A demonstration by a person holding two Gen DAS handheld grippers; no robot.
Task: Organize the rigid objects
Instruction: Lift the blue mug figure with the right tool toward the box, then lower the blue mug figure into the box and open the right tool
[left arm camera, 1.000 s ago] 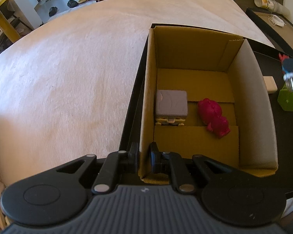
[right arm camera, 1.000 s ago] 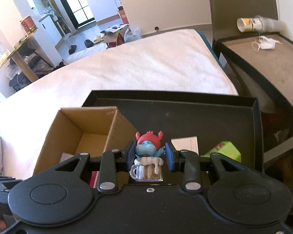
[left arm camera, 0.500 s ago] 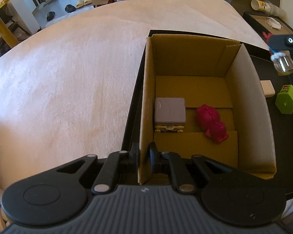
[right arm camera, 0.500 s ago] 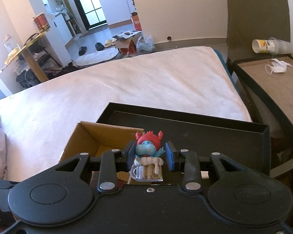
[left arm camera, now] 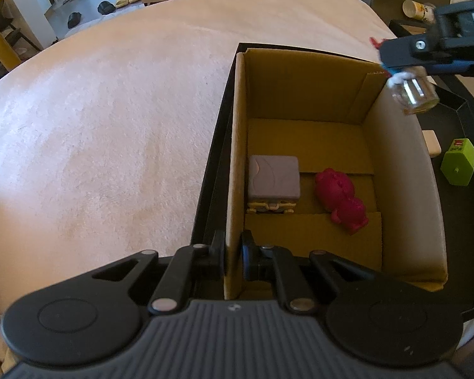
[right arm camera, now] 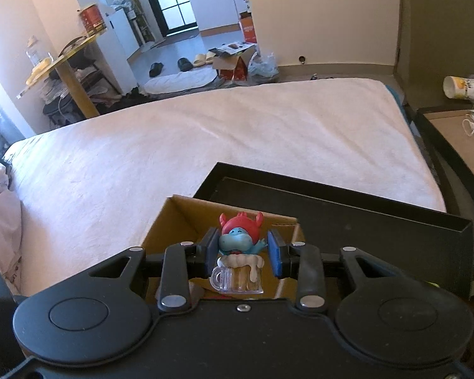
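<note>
Pale bedding (left arm camera: 94,132) carries a black tray (left arm camera: 210,170) holding an open cardboard box (left arm camera: 404,195), its near-left wall pinched by the left claw (left arm camera: 233,254). Inside lie a grey-lidded toy chest (left arm camera: 273,181) and red figurine (left arm camera: 341,195). Above the box's far-right corner, the right claw (right arm camera: 242,249) clamps a blue hippo figure on a clear mug (right arm camera: 238,262); a green block (left arm camera: 458,165) sits outside.

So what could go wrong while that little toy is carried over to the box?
The right gripper pinches only the toy's upper body, so the mug part hangs free and might slip out early. It hangs near the box's right wall and could land outside. The left gripper clamps the box wall; a tug could tip the box.
</note>
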